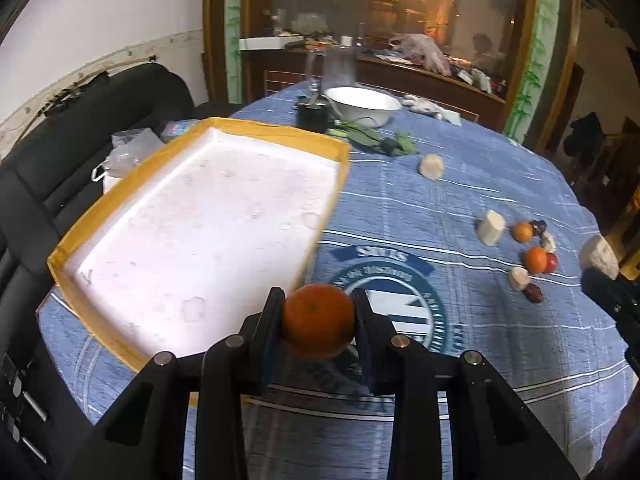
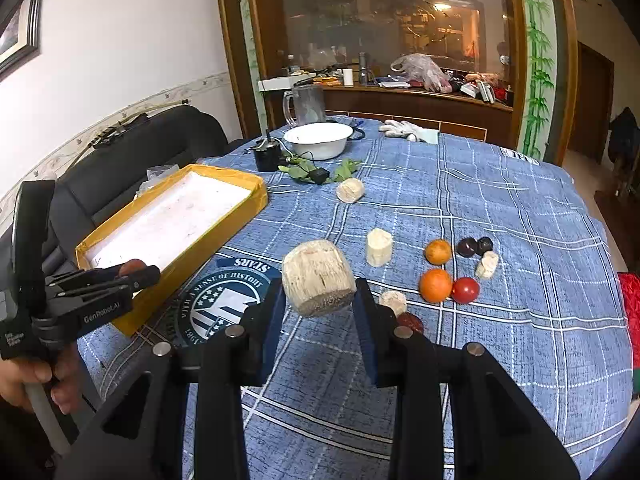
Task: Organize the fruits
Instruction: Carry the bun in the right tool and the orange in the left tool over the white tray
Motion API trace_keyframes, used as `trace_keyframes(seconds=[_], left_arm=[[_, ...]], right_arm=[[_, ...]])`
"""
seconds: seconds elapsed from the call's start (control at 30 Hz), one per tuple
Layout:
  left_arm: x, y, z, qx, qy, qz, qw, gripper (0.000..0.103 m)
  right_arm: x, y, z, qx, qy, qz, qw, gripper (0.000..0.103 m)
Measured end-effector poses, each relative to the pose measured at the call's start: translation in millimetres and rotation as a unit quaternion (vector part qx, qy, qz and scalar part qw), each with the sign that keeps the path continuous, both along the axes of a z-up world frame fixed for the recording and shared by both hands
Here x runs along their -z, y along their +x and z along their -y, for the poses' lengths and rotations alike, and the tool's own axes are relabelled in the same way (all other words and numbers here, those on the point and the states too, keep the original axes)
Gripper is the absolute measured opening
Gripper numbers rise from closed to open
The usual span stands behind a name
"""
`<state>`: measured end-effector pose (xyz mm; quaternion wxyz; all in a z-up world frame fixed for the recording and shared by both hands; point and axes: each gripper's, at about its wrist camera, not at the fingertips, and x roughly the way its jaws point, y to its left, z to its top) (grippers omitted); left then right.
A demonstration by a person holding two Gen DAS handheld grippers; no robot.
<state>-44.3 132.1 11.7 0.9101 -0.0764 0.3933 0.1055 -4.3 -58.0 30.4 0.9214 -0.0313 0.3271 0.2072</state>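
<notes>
left fingers pinch orange near tray | right fingers pinch pale chunk | risk: round orange may slip and roll off bench

An orange is clamped between the left gripper fingers, just right of the yellow-walled, white-lined tray. A pale, rough fruit chunk is gripped in the right gripper. Two oranges, a red fruit, dark fruits and pale pieces are scattered at right.
</notes>
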Motion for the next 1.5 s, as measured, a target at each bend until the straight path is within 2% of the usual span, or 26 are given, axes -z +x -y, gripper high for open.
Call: trace_keyframes(seconds=[0.47, 0.87, 1.23, 1.5], left_arm=[[-4, 2, -58, -0.061, 0.027, -0.005, 0.9977, 0.033], [9, 17, -109, -0.107, 0.038, -0.022, 0.9933, 0.033], [28, 28, -140, -0.131, 0.039, -0.049, 0.9894, 0.033], [30, 32, -148, -0.137, 0.043, -0.053, 0.9881, 0.033]], right_arm=[[-3, 10, -37, -0.036, -0.012, -0.001, 0.999, 0.036], [1, 35, -104, -0.085, -0.017, -0.005, 0.996, 0.036], [35, 90, -199, -0.132, -0.011, -0.04, 0.99, 0.036], [66, 131, -233, -0.122, -0.021, -0.068, 0.99, 0.037]])
